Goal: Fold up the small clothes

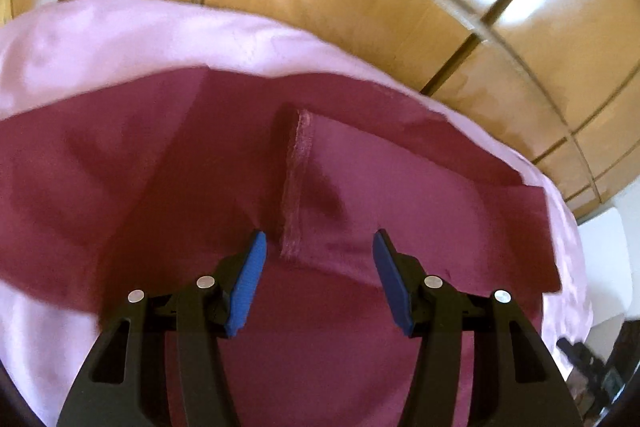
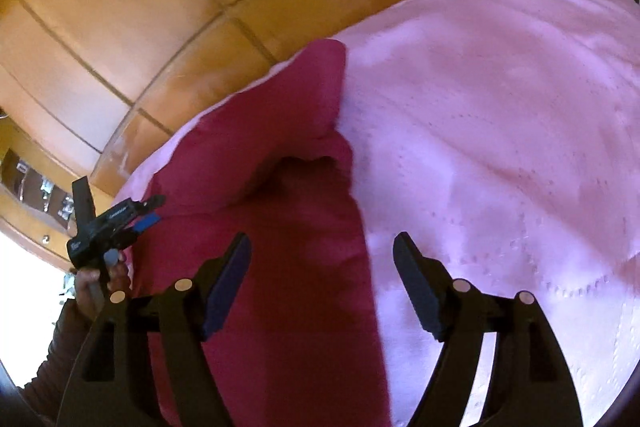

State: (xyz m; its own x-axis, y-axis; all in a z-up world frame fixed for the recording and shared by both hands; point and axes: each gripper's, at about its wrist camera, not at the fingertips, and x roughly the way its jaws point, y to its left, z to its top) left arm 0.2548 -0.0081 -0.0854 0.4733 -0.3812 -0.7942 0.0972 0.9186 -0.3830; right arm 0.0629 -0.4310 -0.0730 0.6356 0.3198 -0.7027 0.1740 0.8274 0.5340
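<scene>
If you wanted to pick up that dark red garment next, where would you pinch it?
Probably at the folded flap's stitched hem on the dark red garment. That edge sits slightly raised off the layer beneath, so a finger could slip under it. Come from above and the near side with the left gripper, whose open jaws already straddle its lower end.

Both wrist views look steeply down, close over the same maroon garment on pink cloth.
</scene>
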